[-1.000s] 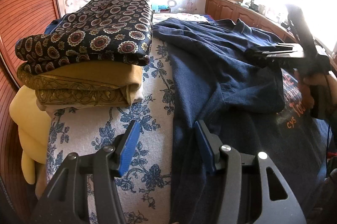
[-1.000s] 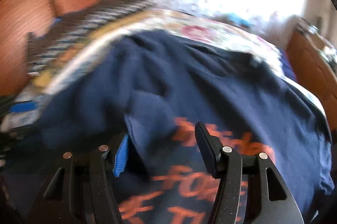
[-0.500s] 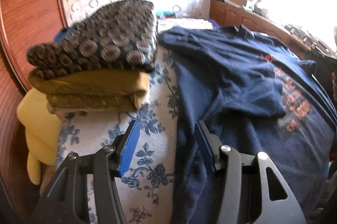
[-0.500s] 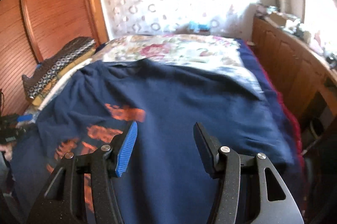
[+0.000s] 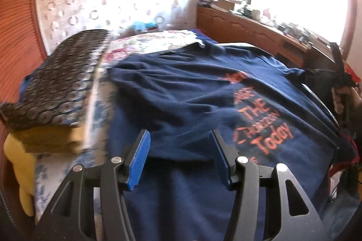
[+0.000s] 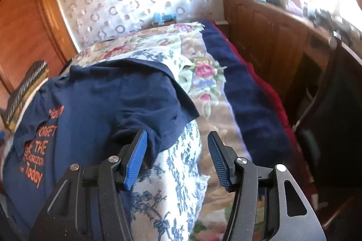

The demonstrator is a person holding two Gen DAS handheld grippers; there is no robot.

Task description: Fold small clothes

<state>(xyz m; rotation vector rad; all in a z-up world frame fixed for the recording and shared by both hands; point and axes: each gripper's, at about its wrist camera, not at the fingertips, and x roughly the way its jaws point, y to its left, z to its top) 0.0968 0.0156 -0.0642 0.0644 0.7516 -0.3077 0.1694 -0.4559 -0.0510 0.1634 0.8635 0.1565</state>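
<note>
A navy T-shirt [image 5: 192, 91] with orange lettering lies spread on the bed, a fold of cloth lying over its left side. My left gripper [image 5: 179, 156] is open and empty above the shirt's left part. My right gripper [image 6: 176, 158] is open and empty at the shirt's right sleeve [image 6: 167, 118], over the blue-flowered sheet [image 6: 181, 161]. The right gripper also shows in the left wrist view [image 5: 321, 73] at the shirt's far right edge.
A stack of folded clothes [image 5: 54, 91], dark patterned on top of yellow, sits at the bed's left edge. A wooden dresser [image 6: 271, 41] with clutter runs along the right. A floral bedspread [image 6: 203, 73] covers the bed's far part. Wooden wardrobe doors [image 6: 20, 32] stand left.
Both grippers swung right. The left one now looks over the shirt's printed front; the right one moved from the shirt's middle to its right sleeve edge. Both stayed open.
</note>
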